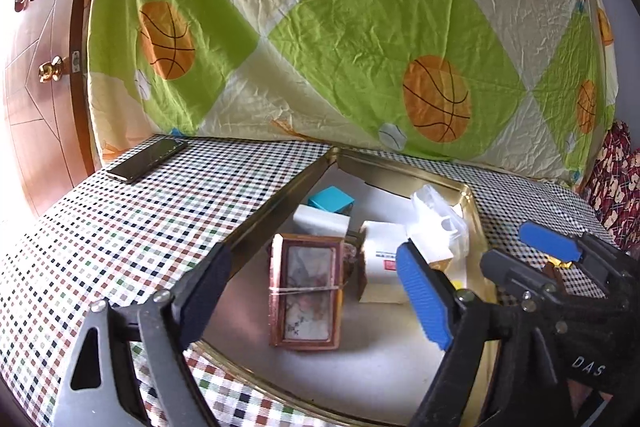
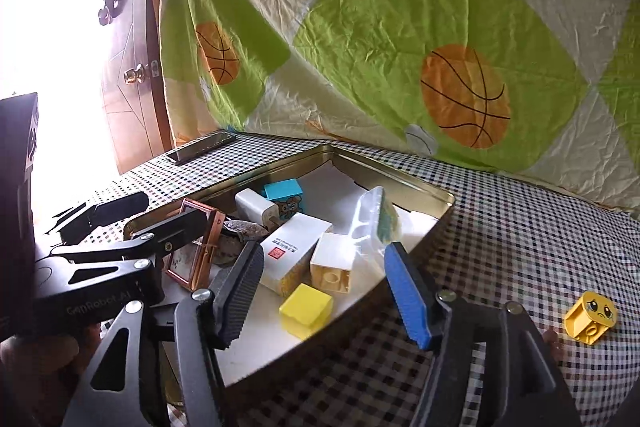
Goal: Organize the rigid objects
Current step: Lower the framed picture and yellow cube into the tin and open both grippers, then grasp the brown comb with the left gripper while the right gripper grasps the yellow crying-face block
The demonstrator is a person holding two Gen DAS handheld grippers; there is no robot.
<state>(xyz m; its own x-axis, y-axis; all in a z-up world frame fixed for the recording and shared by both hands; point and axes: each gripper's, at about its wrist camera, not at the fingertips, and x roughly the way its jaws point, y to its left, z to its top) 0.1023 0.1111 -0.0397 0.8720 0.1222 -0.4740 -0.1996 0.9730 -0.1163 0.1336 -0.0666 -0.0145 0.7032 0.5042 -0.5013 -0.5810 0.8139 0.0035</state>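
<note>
Left gripper (image 1: 320, 291) fingers wide apart, empty above framed picture (image 1: 307, 291) in gold tin (image 2: 400, 174), right gripper (image 2: 320, 287) likewise spread, seemingly holding nothing, yellow block (image 2: 306, 310) below, yellow face cube (image 2: 591, 314) on checked worktop (image 2: 520, 219)

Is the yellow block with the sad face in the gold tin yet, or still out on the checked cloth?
Out. The yellow sad-face block lies on the checked cloth, outside the gold metal tin.
</note>
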